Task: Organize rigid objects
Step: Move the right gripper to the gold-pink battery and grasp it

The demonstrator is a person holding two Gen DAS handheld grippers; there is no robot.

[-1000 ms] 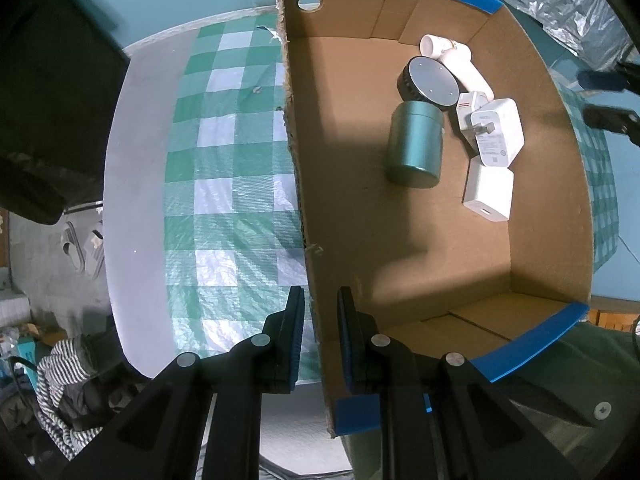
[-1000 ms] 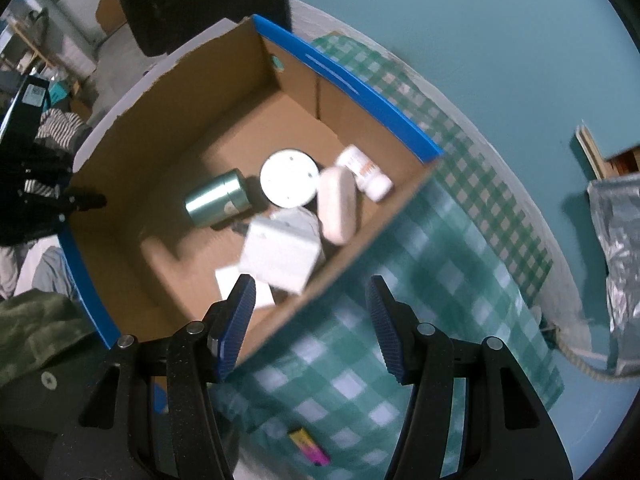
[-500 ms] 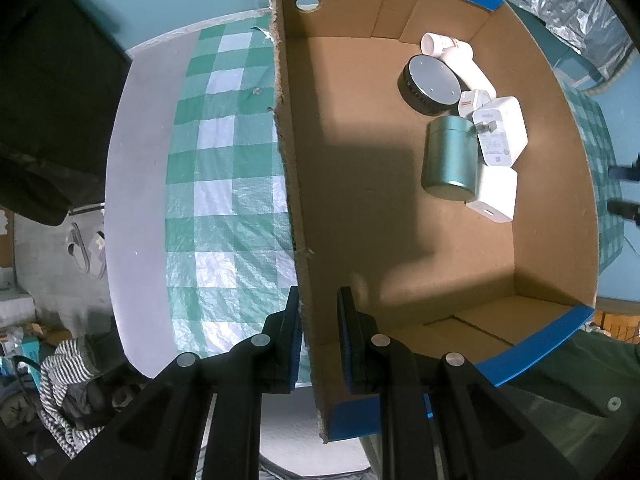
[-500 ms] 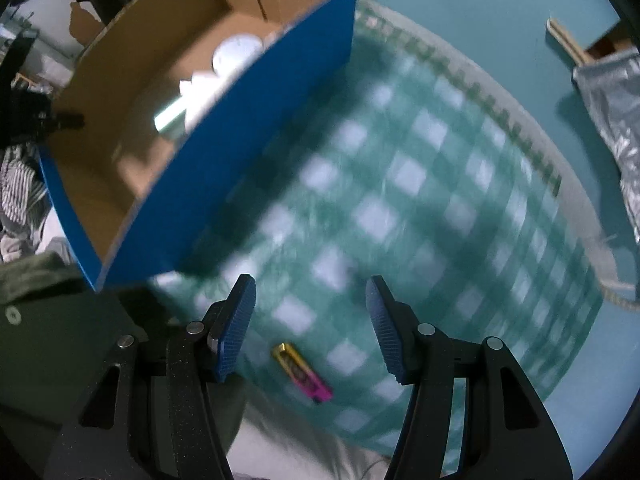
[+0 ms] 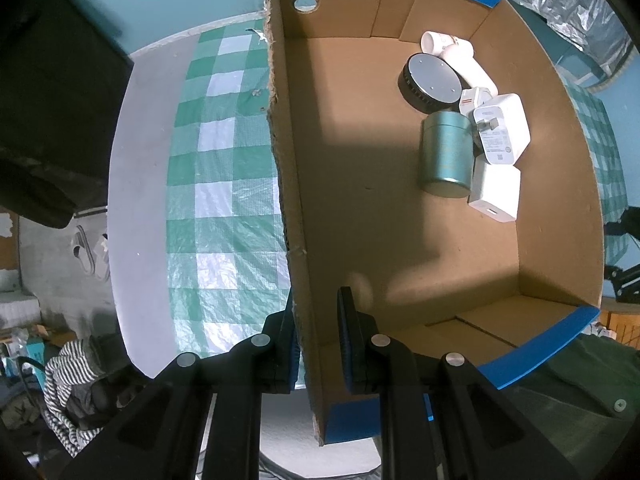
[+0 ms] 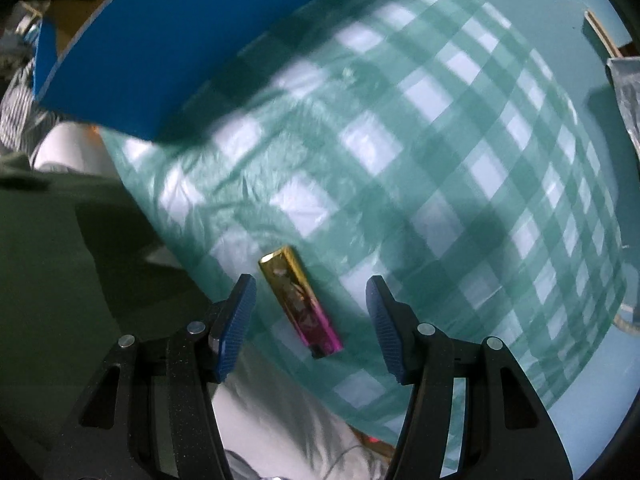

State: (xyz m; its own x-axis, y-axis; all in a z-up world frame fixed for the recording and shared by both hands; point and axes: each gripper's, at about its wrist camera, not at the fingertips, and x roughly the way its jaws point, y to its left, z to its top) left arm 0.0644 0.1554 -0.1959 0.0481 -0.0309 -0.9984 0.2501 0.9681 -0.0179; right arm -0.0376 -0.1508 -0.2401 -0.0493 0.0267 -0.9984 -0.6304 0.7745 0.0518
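My left gripper [image 5: 316, 320] is shut on the left wall of a cardboard box [image 5: 288, 184] with blue outer faces. Inside lie a green metal tin [image 5: 446, 154], a dark round puck [image 5: 430, 82], two white chargers [image 5: 502, 134] and a white bottle [image 5: 452, 50]. My right gripper [image 6: 310, 316] is open, low over the green checked cloth [image 6: 420, 152]. A gold-to-pink bar-shaped lighter [image 6: 300, 300] lies between its fingers. The box's blue side [image 6: 192, 44] shows at the upper left of the right wrist view.
The round table edge [image 5: 132, 208] curves along the left. Slippers and striped cloth lie on the floor below. A silver foil bag [image 5: 560, 4] sits behind the box. My green-clad lap [image 6: 72, 248] is at the left of the right wrist view.
My right gripper swung away from the box and came down over the lighter, which now lies between its fingers. In the box the tin rolled right against the chargers.
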